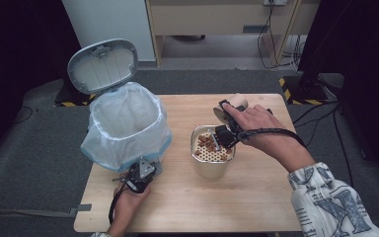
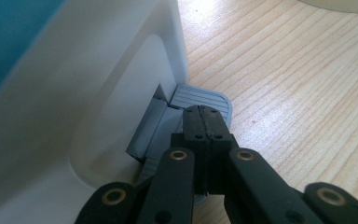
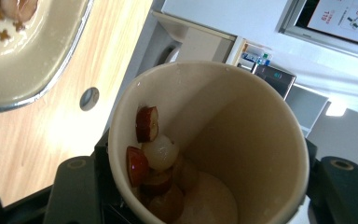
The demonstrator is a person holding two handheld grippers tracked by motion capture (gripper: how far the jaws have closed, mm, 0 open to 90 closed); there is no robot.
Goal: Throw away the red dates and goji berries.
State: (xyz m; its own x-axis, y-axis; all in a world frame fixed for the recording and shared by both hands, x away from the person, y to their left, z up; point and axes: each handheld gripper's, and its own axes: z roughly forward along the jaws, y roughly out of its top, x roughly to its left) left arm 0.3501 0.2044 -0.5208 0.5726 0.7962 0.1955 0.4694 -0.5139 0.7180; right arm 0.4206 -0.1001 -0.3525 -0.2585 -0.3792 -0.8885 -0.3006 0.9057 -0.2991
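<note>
A white pedal bin [image 1: 128,123] lined with a translucent bag stands at the table's left, its grey lid [image 1: 103,65] raised. My left gripper [image 1: 145,170] is shut, and its tips [image 2: 204,122] rest on the bin's grey foot pedal [image 2: 200,97]. My right gripper [image 1: 228,109] is shut on a paper cup [image 1: 234,103] that is tipped on its side beside a cream pot [image 1: 209,170]. The pot has a perforated strainer holding brown and red food bits [image 1: 207,143]. In the right gripper view the cup [image 3: 242,140] sits between the jaws, with fruit pieces [image 3: 154,158] clinging inside.
The wooden table [image 1: 187,202] has bare room in front of the pot and to its right. Beyond the far edge are grey floor, cabinet legs and black cables [image 1: 276,44]. A black cable trails from each gripper.
</note>
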